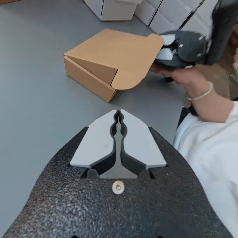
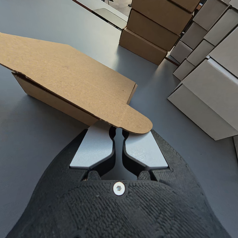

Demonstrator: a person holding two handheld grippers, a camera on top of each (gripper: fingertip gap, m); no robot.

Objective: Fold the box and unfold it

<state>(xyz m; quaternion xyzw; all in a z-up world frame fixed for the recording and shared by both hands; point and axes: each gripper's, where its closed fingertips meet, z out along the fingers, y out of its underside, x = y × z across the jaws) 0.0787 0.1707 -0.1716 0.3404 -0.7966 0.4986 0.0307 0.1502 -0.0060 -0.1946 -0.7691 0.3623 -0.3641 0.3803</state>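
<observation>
A brown cardboard box [image 1: 87, 77] sits on the grey table [image 1: 32, 77]. Its lid [image 1: 115, 51] is raised at a slant, with a side flap folded inward beneath it. My left gripper [image 1: 118, 112] is shut and empty, hovering over the table just in front of the box. My right gripper [image 2: 119, 130] reaches under the lid's rounded tab [image 2: 135, 123]. Its fingers are slightly apart, the tips are hidden beneath the cardboard, and the lid [image 2: 64, 72] rests on top of them. The right gripper [image 1: 163, 47] also shows in the left wrist view, at the lid's right edge.
Stacked brown boxes [image 2: 152, 29] stand behind the box. Several white boxes [image 2: 208, 83] are stacked to the right, and others [image 1: 118, 10] line the table's far side. A person's hand with a bracelet [image 1: 190, 82] and a white sleeve [image 1: 206, 148] are at the right.
</observation>
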